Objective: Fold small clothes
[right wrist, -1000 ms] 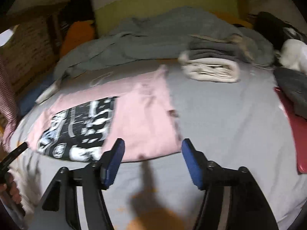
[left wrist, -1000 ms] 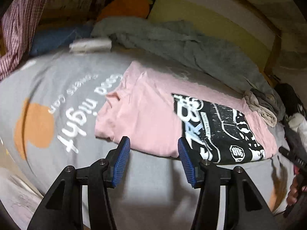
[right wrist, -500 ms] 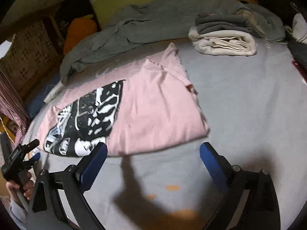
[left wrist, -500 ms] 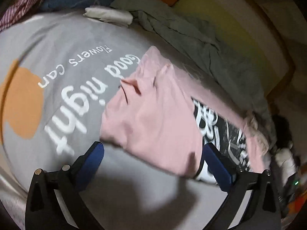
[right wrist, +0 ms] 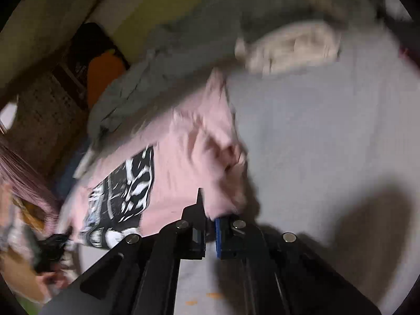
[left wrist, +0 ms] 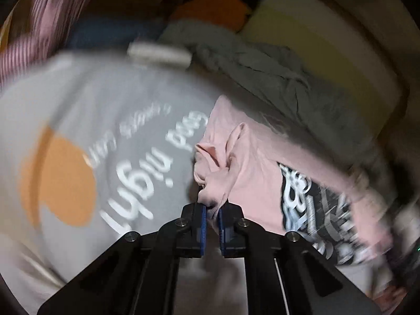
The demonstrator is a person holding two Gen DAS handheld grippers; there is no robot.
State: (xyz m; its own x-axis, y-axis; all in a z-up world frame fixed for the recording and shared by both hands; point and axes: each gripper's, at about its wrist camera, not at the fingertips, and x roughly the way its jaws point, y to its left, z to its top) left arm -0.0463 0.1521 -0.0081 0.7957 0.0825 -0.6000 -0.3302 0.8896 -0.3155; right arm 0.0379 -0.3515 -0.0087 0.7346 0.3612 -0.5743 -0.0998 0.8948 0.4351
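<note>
A pink T-shirt (left wrist: 252, 162) with a black and white print lies part-folded on a grey bedspread (left wrist: 78, 99). My left gripper (left wrist: 212, 211) is shut on the shirt's near left corner, which bunches up between the blue pads. In the right wrist view the same pink T-shirt (right wrist: 183, 157) lies left of centre, and my right gripper (right wrist: 210, 223) is shut on its near right corner. Both views are blurred by motion.
A crumpled grey garment (left wrist: 275, 78) lies behind the shirt. A folded cream and grey stack (right wrist: 291, 47) sits at the back right. The bedspread carries white lettering (left wrist: 147, 183) and an orange patch (left wrist: 57, 181). A yellow-green headboard cushion (left wrist: 328, 39) runs along the back.
Both grippers were wide open half a second ago, just short of the shirt's near edge. Now each has closed on a near corner of the shirt, which is bunched and lifting.
</note>
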